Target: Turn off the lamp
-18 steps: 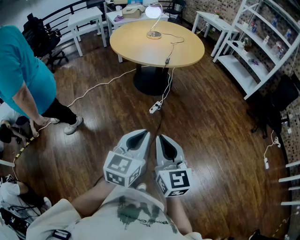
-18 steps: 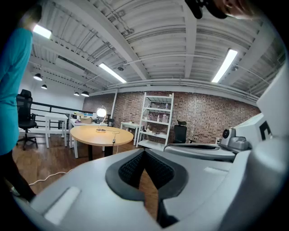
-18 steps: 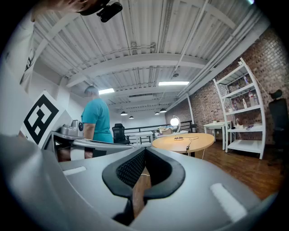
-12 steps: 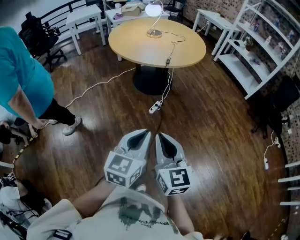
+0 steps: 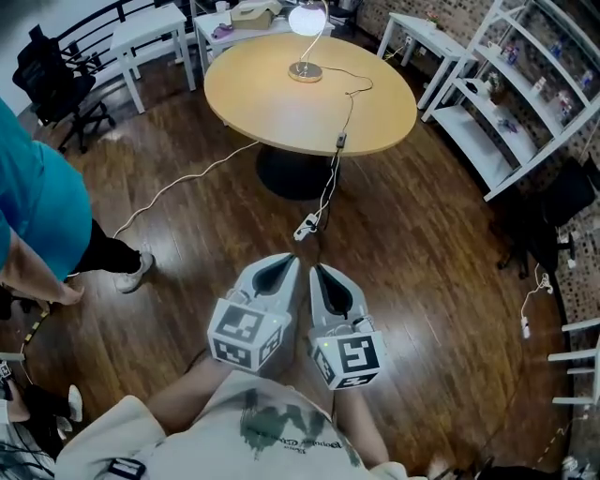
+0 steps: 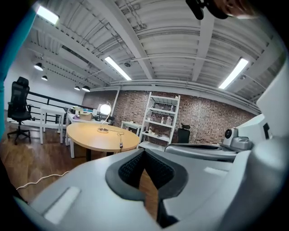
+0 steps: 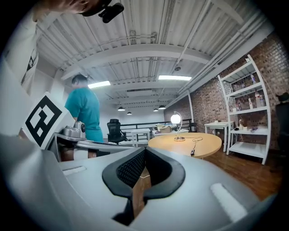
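The lamp [image 5: 307, 21] stands lit on the far side of a round wooden table [image 5: 281, 103], its white globe glowing above a round base. Its cord runs across the tabletop to an inline switch [image 5: 341, 141] hanging at the near edge. My left gripper [image 5: 277, 272] and right gripper [image 5: 330, 277] are held side by side close to my body, well short of the table, both shut on nothing. The lamp [image 6: 105, 109] appears small and distant in the left gripper view. In the right gripper view the lamp [image 7: 175, 118] is just as far off.
A person in a teal shirt [image 5: 37, 216] stands at the left. A power strip [image 5: 306, 226] and white cables lie on the wooden floor before the table. White shelving [image 5: 525, 103] lines the right wall. White tables and a black office chair [image 5: 52, 80] stand behind.
The table and lamp have come slightly nearer in the head view. The person in teal has slid further toward the left edge. Both grippers keep the same pose.
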`<state>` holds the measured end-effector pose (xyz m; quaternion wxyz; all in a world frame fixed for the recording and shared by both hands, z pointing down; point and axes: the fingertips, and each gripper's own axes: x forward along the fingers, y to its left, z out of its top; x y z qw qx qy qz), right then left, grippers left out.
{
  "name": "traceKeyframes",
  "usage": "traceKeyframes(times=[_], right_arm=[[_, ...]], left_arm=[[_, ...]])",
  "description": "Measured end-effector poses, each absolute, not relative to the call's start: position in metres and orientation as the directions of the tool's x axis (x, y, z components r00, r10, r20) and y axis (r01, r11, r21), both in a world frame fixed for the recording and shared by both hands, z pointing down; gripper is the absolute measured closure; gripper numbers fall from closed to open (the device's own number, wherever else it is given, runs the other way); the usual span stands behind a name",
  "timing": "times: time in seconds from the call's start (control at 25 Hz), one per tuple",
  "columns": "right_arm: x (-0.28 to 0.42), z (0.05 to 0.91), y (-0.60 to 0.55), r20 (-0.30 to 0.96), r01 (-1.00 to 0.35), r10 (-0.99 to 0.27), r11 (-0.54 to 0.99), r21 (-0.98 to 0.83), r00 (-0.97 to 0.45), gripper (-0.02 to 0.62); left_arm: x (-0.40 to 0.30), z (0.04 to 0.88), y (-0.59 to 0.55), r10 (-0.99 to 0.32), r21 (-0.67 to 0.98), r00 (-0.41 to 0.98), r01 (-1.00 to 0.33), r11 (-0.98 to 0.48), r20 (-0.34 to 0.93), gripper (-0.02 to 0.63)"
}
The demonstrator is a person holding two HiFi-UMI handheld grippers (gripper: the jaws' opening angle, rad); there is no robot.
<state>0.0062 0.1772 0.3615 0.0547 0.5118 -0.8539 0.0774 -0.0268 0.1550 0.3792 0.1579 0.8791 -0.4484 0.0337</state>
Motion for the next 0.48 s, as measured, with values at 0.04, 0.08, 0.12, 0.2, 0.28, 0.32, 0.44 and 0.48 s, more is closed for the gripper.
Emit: traceKeyframes(times=[0.04,0.08,0.12,0.2,0.28,0.32,0.44,0.48], right_arm=[[0.001,0.362,0.166,0.173,-0.886,-0.869,0.457,-0.076,-0.463,0.594],[-0.003,0.362,0.156,0.173,-0.891,-0.874,0.448,-0.077,-0.454,0.594],[-0.008,0.363,0.145,0.174,-0.895,-0.878,0.439,-0.079,-0.446,0.594],[-0.016,0.362,0.125,0.184,-0.901,-0.882,0.428,-0.075,-0.435,0.594],[-0.023,0.361,0.105,0.195,-0.906,-0.885,0.417,-0.072,-0.423,0.594],[-0.026,0.361,0.096,0.198,-0.910,-0.888,0.409,-0.073,-0.415,0.595],[-0.037,0.364,0.073,0.212,-0.919,-0.895,0.388,-0.070,-0.393,0.594],[-0.039,0.364,0.066,0.217,-0.922,-0.897,0.381,-0.066,-0.385,0.594]], left_arm=[[-0.032,0.379,0.144,-0.775,0.246,0.599,-0.797,-0.552,0.202,0.615],[-0.037,0.379,0.133,-0.771,0.245,0.604,-0.794,-0.557,0.202,0.615],[-0.041,0.378,0.122,-0.768,0.248,0.609,-0.790,-0.561,0.201,0.615],[-0.050,0.376,0.100,-0.760,0.257,0.620,-0.781,-0.570,0.198,0.615],[-0.056,0.374,0.080,-0.750,0.266,0.632,-0.770,-0.580,0.196,0.615],[-0.059,0.373,0.071,-0.744,0.271,0.639,-0.765,-0.585,0.196,0.615],[-0.070,0.374,0.048,-0.731,0.293,0.654,-0.750,-0.593,0.194,0.615],[-0.073,0.374,0.041,-0.727,0.303,0.660,-0.744,-0.596,0.191,0.615]])
